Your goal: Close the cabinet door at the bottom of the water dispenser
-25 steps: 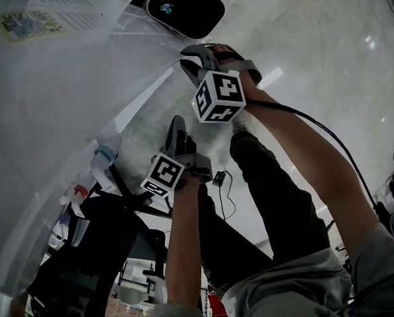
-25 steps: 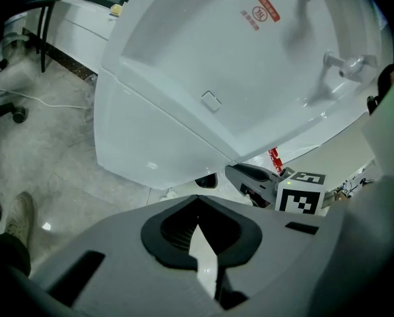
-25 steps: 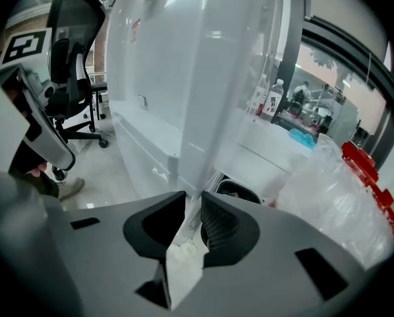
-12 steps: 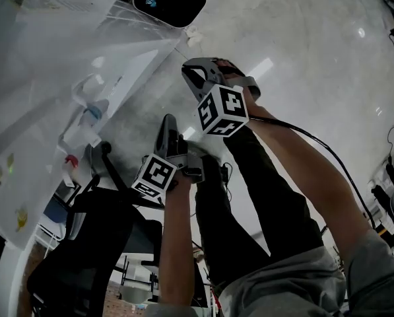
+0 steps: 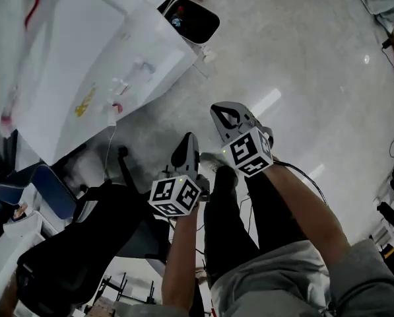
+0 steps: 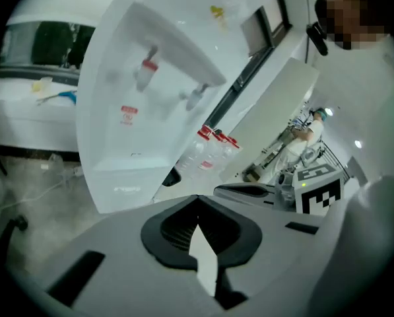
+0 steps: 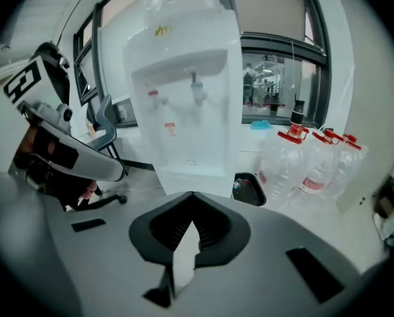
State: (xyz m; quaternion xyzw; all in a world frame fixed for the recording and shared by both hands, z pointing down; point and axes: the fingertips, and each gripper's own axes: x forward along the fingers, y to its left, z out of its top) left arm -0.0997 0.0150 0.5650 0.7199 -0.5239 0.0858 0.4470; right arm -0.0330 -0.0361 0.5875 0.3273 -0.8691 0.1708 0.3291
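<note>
In front of water dispenser (image 7: 183, 111): left gripper (image 6: 197, 199), right gripper (image 7: 191, 197) both pinched together, empty, touching nothing.

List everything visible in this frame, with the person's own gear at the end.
water dispenser: one, white, on the floor ahead
water bottles: at least three, clear with red caps, beside the dispenser
small device: one, black with white rim, on the floor by the dispenser
office chair: one, black, at the person's left
left gripper: one, grey, jaws together, empty
right gripper: one, grey, jaws together, empty
</note>
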